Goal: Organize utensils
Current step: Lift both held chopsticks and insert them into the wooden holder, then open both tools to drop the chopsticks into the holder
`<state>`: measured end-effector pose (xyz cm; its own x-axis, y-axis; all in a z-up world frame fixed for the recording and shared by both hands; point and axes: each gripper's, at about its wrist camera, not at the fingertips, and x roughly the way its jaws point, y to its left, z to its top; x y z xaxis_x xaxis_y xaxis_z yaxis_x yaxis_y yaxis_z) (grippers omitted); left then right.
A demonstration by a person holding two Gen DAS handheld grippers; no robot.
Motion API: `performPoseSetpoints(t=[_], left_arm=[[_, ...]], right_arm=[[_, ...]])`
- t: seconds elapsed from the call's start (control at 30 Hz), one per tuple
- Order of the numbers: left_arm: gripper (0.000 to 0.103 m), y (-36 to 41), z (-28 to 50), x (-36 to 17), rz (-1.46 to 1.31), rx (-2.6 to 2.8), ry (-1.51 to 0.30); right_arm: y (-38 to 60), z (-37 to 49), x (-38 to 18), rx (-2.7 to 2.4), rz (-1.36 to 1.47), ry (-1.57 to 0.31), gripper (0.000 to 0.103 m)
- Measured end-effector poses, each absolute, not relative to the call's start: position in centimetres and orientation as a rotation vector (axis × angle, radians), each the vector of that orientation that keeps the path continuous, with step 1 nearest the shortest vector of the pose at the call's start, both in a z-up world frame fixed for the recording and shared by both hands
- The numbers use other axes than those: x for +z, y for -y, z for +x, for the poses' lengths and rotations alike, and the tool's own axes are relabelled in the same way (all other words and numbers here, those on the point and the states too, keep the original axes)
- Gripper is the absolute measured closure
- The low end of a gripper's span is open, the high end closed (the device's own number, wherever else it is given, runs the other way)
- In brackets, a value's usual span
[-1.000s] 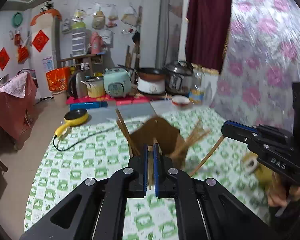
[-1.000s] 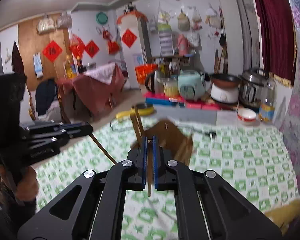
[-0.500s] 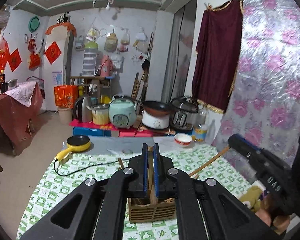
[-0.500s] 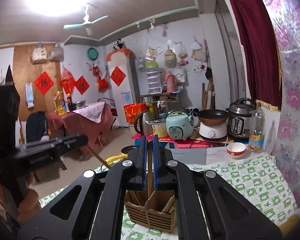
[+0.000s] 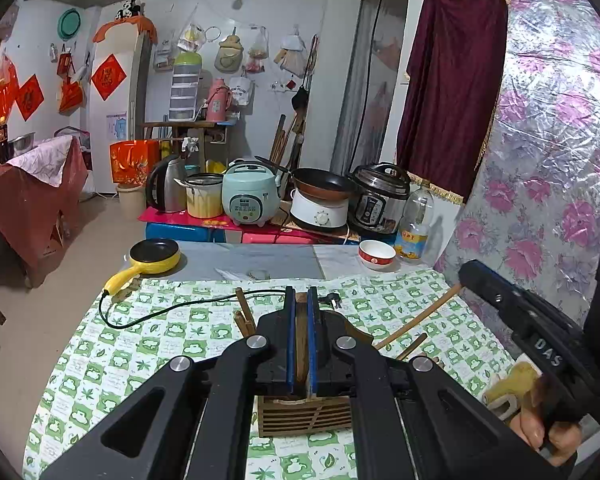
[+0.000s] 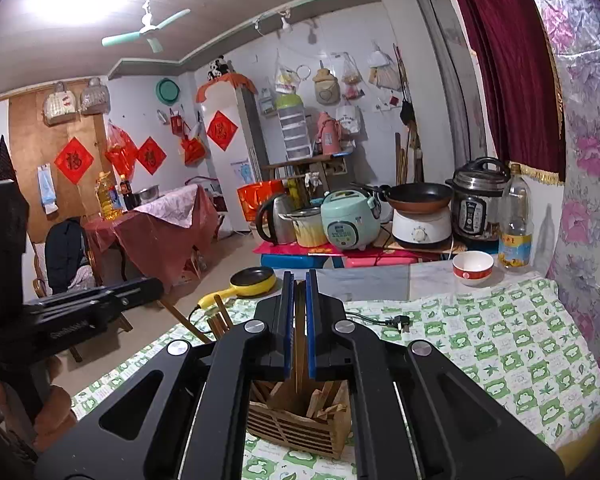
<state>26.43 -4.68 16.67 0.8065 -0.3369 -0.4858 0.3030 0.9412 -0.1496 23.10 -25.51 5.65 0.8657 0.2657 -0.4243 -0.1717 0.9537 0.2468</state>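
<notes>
Green-and-white checked cloth [image 5: 172, 336] covering the bench, cluttered kitchen wall behind. Nearest, left claw [image 5: 301, 344] clenched on one wooden stick [image 5: 300, 344], blue pads pressed against its two sides, long axis running up and down between the fingers. Lower end of that stick lost behind the claw, so contact with anything below: cannot tell. Right claw [image 6: 299, 332] likewise clenched on one wooden stick [image 6: 299, 336], long axis upright, lower end pointing down into the slatted wooden holder [image 6: 296, 428]. Same holder [image 5: 304, 416] just below the left claw too. Several more wooden utensils leaning inside it, too overlapped to count; a few sticks [image 6: 220, 320] jutting up and leftward past its left rim. Right claw also seen from the left camera, at the right edge, one stick [image 5: 418, 322] slanting from it down toward the holder. Farther out on the cloth, one black cord with a plug [image 6: 400, 322]. At the far bench edge, one yellow frying pan [image 5: 156, 256] and one red-and-white bowl [image 5: 377, 254]. Beyond, one kettle [image 5: 166, 190], one mint rice cooker [image 5: 250, 194], one pressure cooker [image 5: 380, 198].
</notes>
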Motion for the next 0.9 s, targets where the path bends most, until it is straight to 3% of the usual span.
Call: performPoseSetpoints(t=[0.43, 0.47, 0.5, 0.53, 0.57, 0.6, 0.7, 0.83, 0.9], left_arm=[[0.097, 4.8, 27.2, 15.7, -0.055, -0.335, -0.57], [0.097, 4.9, 27.4, 15.3, -0.049, -0.333, -0.584], [0.093, 5.1, 27.7, 15.1, -0.047, -0.33, -0.593], [0.072, 5.2, 28.1, 14.7, -0.046, -0.32, -0.61], [0.055, 5.2, 28.2, 14.4, -0.055, -0.312, -0.614], [0.035, 5.1, 28.3, 14.3, -0.072, -0.302, -0.604], [0.032, 5.0, 28.3, 14.3, -0.069, -0.298, -0.597], [0.01, 4.3, 28.1, 14.6, -0.096, -0.26, -0.569], [0.009, 4.2, 28.0, 14.8, -0.095, -0.234, -0.558]], right_arm=[[24.7, 23.9, 4.3, 0.231, 0.168, -0.522, 0.096], [24.5, 24.1, 4.1, 0.231, 0.159, -0.538, 0.092], [24.3, 24.4, 3.7, 0.23, 0.146, -0.563, 0.091], [24.1, 24.6, 3.4, 0.214, 0.135, -0.576, 0.087], [24.1, 24.6, 3.3, 0.205, 0.134, -0.579, 0.074], [24.1, 24.6, 3.2, 0.204, 0.135, -0.577, 0.068], [23.9, 24.2, 3.6, 0.196, 0.126, -0.558, 0.061], [24.1, 23.6, 4.2, 0.189, 0.141, -0.533, 0.048], [24.3, 23.4, 4.4, 0.186, 0.149, -0.523, 0.044]])
